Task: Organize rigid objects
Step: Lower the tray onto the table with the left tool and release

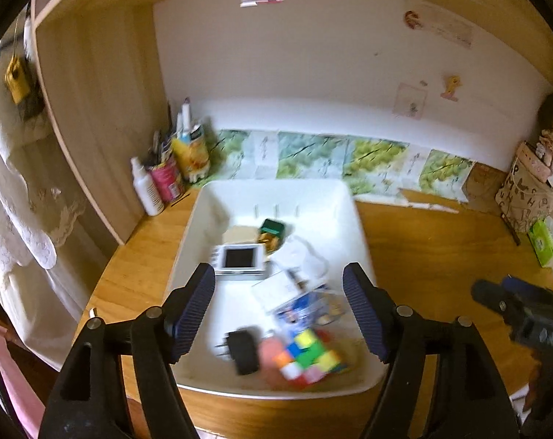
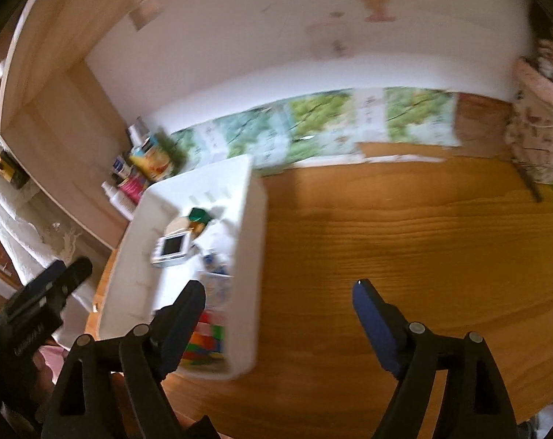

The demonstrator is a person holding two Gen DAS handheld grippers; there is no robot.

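Observation:
A white bin stands on the wooden desk. It holds a colourful puzzle cube, a black plug adapter, a small white device with a dark screen, a green box and some cards. My left gripper hovers open above the bin's near half, with nothing pressed between its pads. My right gripper is open beside the bin's right wall, over bare desk. The cube shows behind its left finger. Both views are blurred.
Cans of pens and a white bottle stand at the back left by a wooden cabinet side. Landscape prints line the wall. A paper bag and a green tissue pack sit at the right.

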